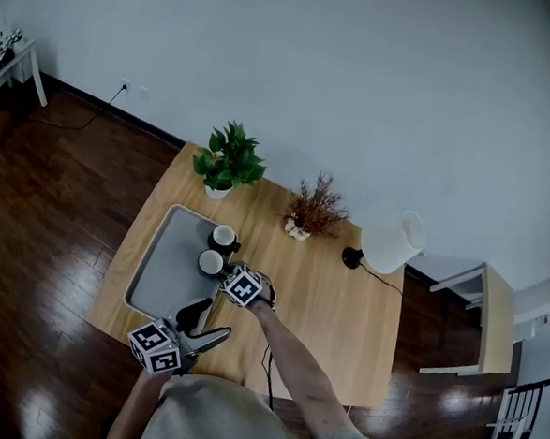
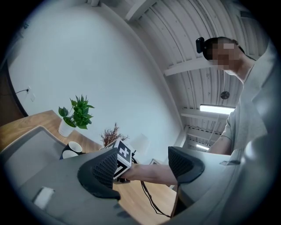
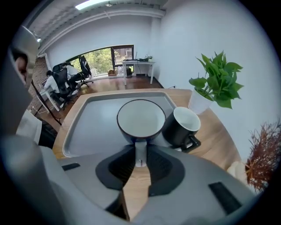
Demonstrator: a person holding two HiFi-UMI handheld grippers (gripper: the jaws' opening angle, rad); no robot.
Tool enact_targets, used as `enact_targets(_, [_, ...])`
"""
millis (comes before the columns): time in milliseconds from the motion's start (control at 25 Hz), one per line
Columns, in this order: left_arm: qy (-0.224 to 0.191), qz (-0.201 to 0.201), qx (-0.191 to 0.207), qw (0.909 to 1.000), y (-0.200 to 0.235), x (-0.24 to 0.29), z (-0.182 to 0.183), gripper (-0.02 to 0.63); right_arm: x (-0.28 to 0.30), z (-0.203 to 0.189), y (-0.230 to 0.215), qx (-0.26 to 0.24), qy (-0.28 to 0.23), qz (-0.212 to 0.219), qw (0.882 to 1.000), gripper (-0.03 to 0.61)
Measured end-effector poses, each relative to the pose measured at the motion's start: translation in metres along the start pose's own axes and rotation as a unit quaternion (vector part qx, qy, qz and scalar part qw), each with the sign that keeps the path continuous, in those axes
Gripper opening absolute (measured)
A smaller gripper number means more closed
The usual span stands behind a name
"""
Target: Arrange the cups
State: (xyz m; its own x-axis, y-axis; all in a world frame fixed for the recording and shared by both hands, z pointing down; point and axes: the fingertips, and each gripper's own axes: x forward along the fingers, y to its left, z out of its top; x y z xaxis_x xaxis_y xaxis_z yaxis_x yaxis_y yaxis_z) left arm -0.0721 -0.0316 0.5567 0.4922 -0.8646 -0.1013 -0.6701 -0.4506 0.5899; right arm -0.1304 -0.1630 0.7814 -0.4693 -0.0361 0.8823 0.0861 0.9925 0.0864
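Right gripper (image 3: 140,161): fingers clamped on handle of white-lined cup (image 3: 140,119), centre of right gripper view, over near edge of grey tray (image 3: 94,118). Second black cup (image 3: 181,126) just right of it, at tray corner. Left gripper (image 2: 145,169): fingers wide apart, gripping nothing, lower left of head view over wooden surface (image 1: 344,303).

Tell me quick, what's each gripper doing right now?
Left gripper: open, holding nothing.
Right gripper: shut on the nearer cup, by its handle.
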Motion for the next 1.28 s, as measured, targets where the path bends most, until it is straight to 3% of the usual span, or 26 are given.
enact_targets(160, [0.004,-0.002,-0.002,1.0000,0.000,0.001,0.000,0.350,0.005,0.000,-0.005,-0.003,0.001,-0.008,1.000,0.086])
enact_targets(360, [0.018,-0.019,0.001,0.9997,-0.007,0.011,-0.003,0.350,-0.001,-0.017,-0.014,0.024,0.001,-0.046,0.999,0.172])
enact_targets(480, [0.030,-0.029,0.003,0.9991,-0.010,0.016,-0.007,0.350,-0.024,-0.036,-0.013,0.091,-0.038,-0.057,0.993,0.169])
enact_targets(560, [0.039,-0.039,0.003,0.9985,-0.014,0.021,-0.011,0.350,-0.050,-0.059,-0.014,0.171,-0.086,-0.068,0.979,0.167])
enact_targets(680, [0.050,-0.064,-0.004,0.9967,-0.025,0.034,-0.017,0.350,-0.102,-0.102,-0.010,0.284,-0.189,-0.084,0.936,0.145])
enact_targets(720, [0.051,-0.073,-0.011,0.9960,-0.030,0.039,-0.019,0.350,-0.122,-0.115,-0.006,0.317,-0.227,-0.086,0.917,0.120])
enact_targets(880, [0.064,-0.104,-0.024,0.9922,-0.043,0.059,-0.025,0.348,-0.196,-0.170,0.016,0.419,-0.348,-0.108,0.832,0.118])
enact_targets(1040, [0.088,-0.132,-0.016,0.9871,-0.059,0.081,-0.033,0.351,-0.252,-0.223,0.039,0.485,-0.412,-0.149,0.756,0.117])
enact_targets(1160, [0.105,-0.147,-0.007,0.9835,-0.068,0.092,-0.038,0.351,-0.281,-0.240,0.047,0.523,-0.470,-0.163,0.693,0.117])
enact_targets(1200, [0.109,-0.152,-0.007,0.9825,-0.072,0.095,-0.040,0.351,-0.290,-0.243,0.048,0.528,-0.487,-0.168,0.675,0.117])
enact_targets(1280, [0.115,-0.161,-0.008,0.9802,-0.080,0.100,-0.045,0.352,-0.308,-0.243,0.048,0.531,-0.512,-0.181,0.651,0.117])
